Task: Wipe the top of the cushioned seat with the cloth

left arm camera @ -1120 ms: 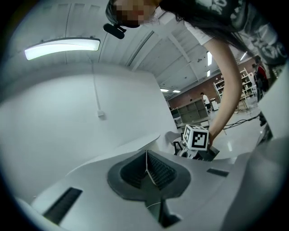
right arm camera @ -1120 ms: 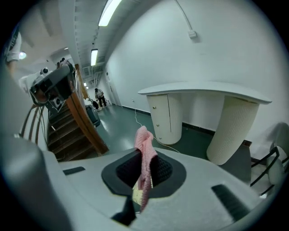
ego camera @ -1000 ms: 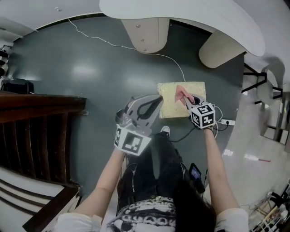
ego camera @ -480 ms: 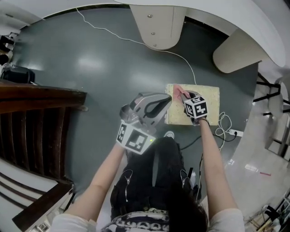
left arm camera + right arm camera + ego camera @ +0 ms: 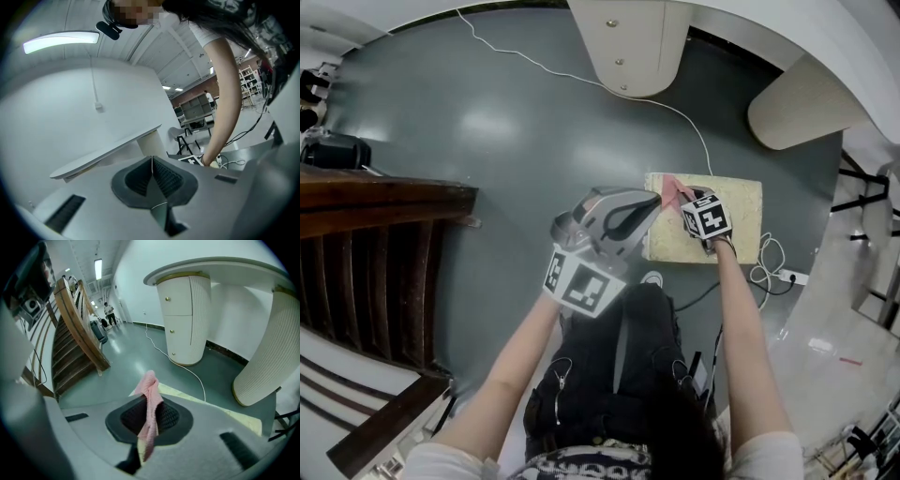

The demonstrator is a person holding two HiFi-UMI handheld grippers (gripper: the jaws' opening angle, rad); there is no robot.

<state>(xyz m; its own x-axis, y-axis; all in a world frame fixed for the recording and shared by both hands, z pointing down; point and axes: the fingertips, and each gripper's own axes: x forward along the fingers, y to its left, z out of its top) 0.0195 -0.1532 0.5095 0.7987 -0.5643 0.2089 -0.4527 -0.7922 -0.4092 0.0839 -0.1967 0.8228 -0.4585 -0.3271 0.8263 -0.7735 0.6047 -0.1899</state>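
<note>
Two grippers are hovering over a grey floor [image 5: 487, 178]. The right gripper [image 5: 687, 202] is clenching a pink cloth [image 5: 672, 192] between its jaws, holding it over the left end of the yellow cushioned seat [image 5: 742, 208]. The left gripper [image 5: 645, 208] is hanging just beside the seat's left edge, with its jaws pressing together on nothing.

- A dark wooden staircase [image 5: 375, 234] is set well left of the left gripper [image 5: 649, 204].
- A cream ribbed pedestal [image 5: 630, 42] is placed beyond the right gripper [image 5: 682, 199].
- A thin white cable [image 5: 179, 365] is laid across the glossy grey-green floor [image 5: 487, 141].
</note>
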